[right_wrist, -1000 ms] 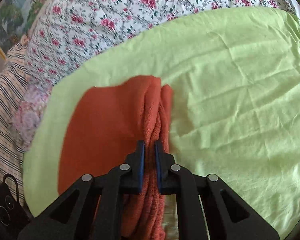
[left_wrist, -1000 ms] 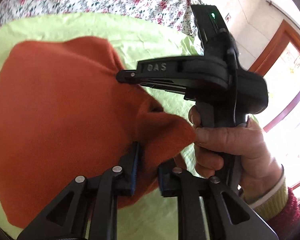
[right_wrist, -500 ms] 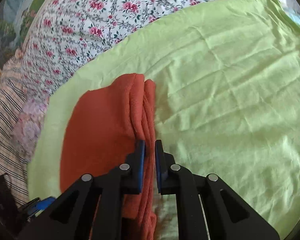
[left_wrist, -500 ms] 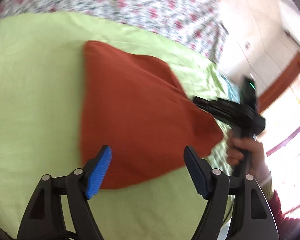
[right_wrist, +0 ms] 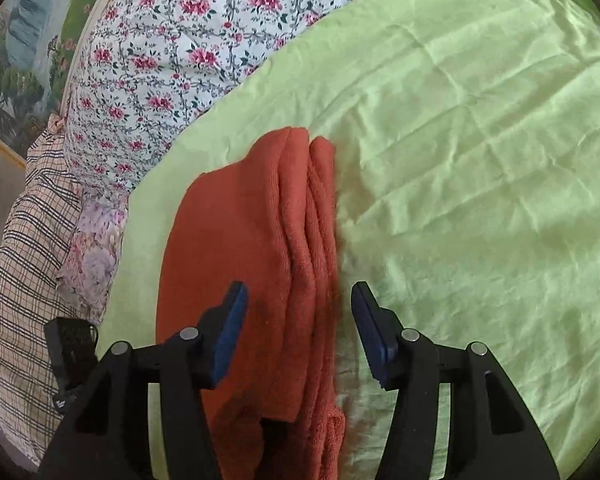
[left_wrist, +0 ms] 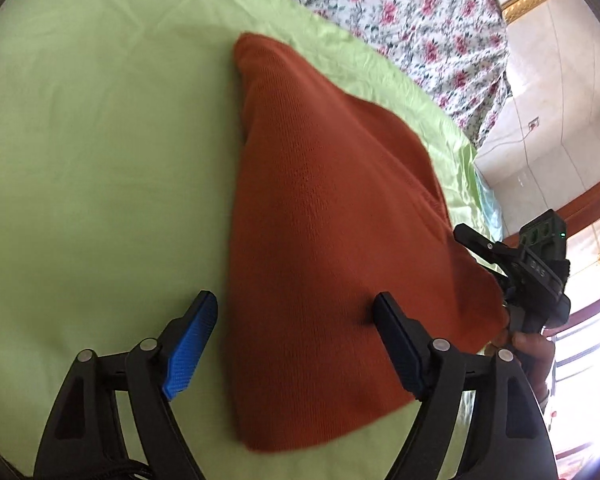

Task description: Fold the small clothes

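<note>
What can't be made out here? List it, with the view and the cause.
- Garment type: folded, so sleeves or legs are hidden in both views.
- Its near end, right wrist view: cut off by the lower edge, behind the right tongs.
- Its underside: hidden against the green sheet.
- Right tongs' opening, left wrist view: seen side-on, partly behind the garment.
- Left tongs: open.

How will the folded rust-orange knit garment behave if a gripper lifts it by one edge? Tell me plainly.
The folded rust-orange knit garment would probably flop and unfold: its stacked layers lie loose. Likely light, since it barely dents the green sheet. The ribbed knit should grip, not slip.
</note>
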Demonstrator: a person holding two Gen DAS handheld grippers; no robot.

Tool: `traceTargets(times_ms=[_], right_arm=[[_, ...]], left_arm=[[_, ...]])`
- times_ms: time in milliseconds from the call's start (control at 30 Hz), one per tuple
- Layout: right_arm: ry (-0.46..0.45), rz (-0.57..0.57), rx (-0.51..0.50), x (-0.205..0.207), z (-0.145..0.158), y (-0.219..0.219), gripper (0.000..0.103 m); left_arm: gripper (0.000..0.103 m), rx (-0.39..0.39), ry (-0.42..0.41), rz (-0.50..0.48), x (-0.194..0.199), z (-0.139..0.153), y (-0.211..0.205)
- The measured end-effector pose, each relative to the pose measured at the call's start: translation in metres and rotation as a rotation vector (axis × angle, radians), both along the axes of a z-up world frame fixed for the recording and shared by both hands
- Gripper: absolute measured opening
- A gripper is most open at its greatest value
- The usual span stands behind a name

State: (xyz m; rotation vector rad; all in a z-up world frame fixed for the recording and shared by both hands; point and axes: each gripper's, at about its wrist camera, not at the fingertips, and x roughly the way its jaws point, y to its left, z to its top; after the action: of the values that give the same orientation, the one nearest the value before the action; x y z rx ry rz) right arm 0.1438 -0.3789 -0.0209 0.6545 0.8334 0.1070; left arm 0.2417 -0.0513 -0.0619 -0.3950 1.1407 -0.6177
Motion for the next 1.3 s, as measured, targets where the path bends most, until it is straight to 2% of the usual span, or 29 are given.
traceTargets(times_ms=[133,167,200,233,267,300,367,533,700,800,900,933,1000,1067,1167,1300], right_arm=[[0.042,0.025,0.004,0.008,-0.012,0.005,0.056],[0.052,0.035,0.010,0.011,-0.017,0.008,0.055],[0.053,0.046,0.015,0.013,-0.019,0.009,0.053],[0.056,0.058,0.024,0.015,-0.022,0.012,0.043],[0.062,0.062,0.028,0.017,-0.023,0.015,0.034],[0.059,0.065,0.018,0.016,-0.021,0.019,0.032],[0.041,0.072,-0.007,0.013,-0.013,0.028,0.025],[-0.039,0.165,0.022,0.003,0.009,0.070,0.023],[-0.082,0.300,0.068,0.007,0.009,0.136,0.023],[-0.085,0.372,0.106,0.013,0.000,0.173,0.023],[-0.033,0.405,0.083,0.016,-0.020,0.201,0.023],[-0.002,0.404,0.052,0.017,-0.027,0.209,0.023],[0.053,0.390,0.002,0.017,-0.040,0.216,0.026],[0.065,0.374,-0.001,0.016,-0.039,0.213,0.037],[0.051,0.317,-0.087,0.017,-0.022,0.205,0.049],[-0.030,0.239,-0.133,0.034,0.009,0.195,0.049]], left_arm=[[0.084,-0.026,-0.026,0.000,0.016,-0.006,-0.010],[0.073,-0.028,-0.035,-0.006,0.020,-0.007,-0.013],[0.056,-0.032,-0.034,-0.015,0.023,-0.008,-0.016],[0.050,-0.038,-0.026,-0.022,0.025,-0.010,-0.016],[0.036,-0.048,-0.029,-0.022,0.026,-0.009,-0.016],[0.032,-0.062,-0.040,-0.025,0.024,-0.005,-0.014],[0.030,-0.059,-0.071,-0.019,0.015,0.008,-0.008],[0.029,-0.062,-0.161,0.028,-0.026,0.046,0.036],[0.029,-0.017,-0.206,0.109,-0.074,0.068,0.106],[0.030,0.001,-0.179,0.151,-0.095,0.062,0.146],[0.035,0.034,-0.080,0.187,-0.105,0.030,0.177],[0.037,0.036,-0.051,0.195,-0.106,0.021,0.184],[0.054,0.017,-0.038,0.209,-0.109,0.011,0.194],[0.061,0.016,-0.053,0.236,-0.106,0.014,0.202],[0.064,0.012,-0.092,0.266,-0.092,0.023,0.210],[0.064,0.022,-0.095,0.324,-0.058,0.027,0.218]])
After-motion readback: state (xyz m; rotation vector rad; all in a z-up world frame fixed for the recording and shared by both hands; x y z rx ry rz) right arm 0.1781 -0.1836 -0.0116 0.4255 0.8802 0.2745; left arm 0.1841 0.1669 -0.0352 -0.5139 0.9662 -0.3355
